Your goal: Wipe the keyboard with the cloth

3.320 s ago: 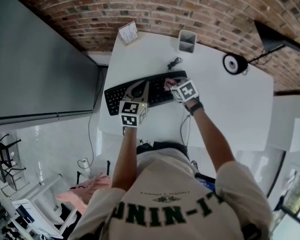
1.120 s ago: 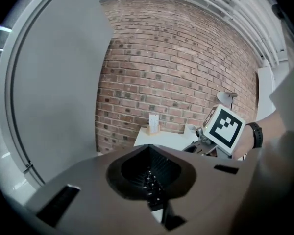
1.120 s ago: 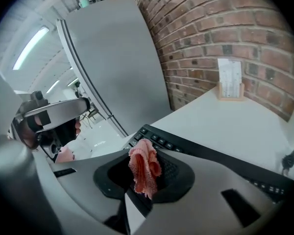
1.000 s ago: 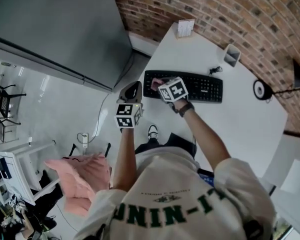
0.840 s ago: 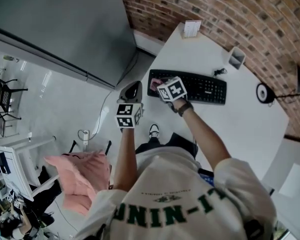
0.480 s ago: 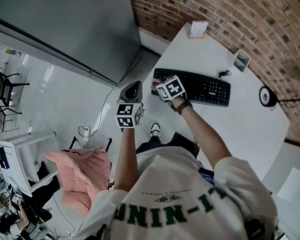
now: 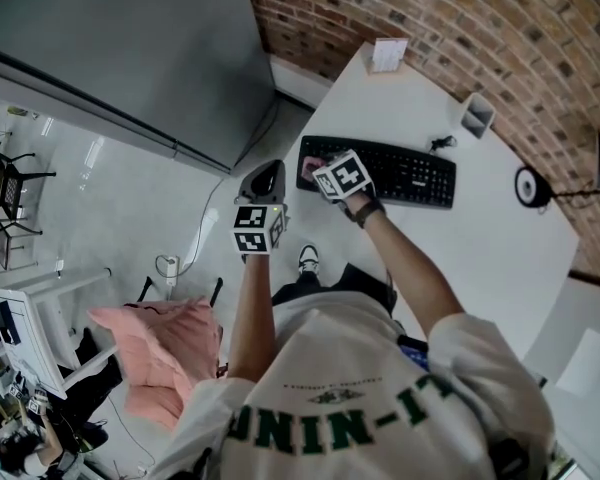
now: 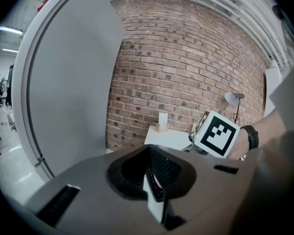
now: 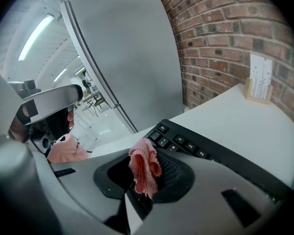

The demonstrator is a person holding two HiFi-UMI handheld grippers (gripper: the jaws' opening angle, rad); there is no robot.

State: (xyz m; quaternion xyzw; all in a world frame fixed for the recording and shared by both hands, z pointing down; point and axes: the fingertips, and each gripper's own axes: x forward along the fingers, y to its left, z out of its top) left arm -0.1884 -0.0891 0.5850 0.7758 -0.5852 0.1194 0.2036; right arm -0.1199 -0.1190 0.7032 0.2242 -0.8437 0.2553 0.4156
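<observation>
The black keyboard (image 7: 390,173) lies on the white table (image 7: 470,248). My right gripper (image 7: 313,167) sits over the keyboard's left end, shut on a small pink cloth (image 7: 308,164). In the right gripper view the cloth (image 9: 144,170) bunches up between the jaws, and the keyboard's corner keys (image 9: 183,141) lie just beyond it. My left gripper (image 7: 263,178) hangs off the table's left edge, beside the keyboard and not touching it. In the left gripper view its jaws (image 8: 154,182) are shut with nothing held.
A card stand (image 7: 388,54) is at the table's far corner, a white cup (image 7: 476,116) and a cable (image 7: 438,143) lie behind the keyboard, and a lamp (image 7: 528,185) is to the right. A grey panel (image 7: 110,38) and brick wall (image 7: 450,18) border the table. A pink garment (image 7: 160,353) lies below left.
The right gripper has carried the cloth from the keyboard's right half to its left end. The left gripper has moved from over the keyboard to past the table's left edge. Over the last second both hardly move.
</observation>
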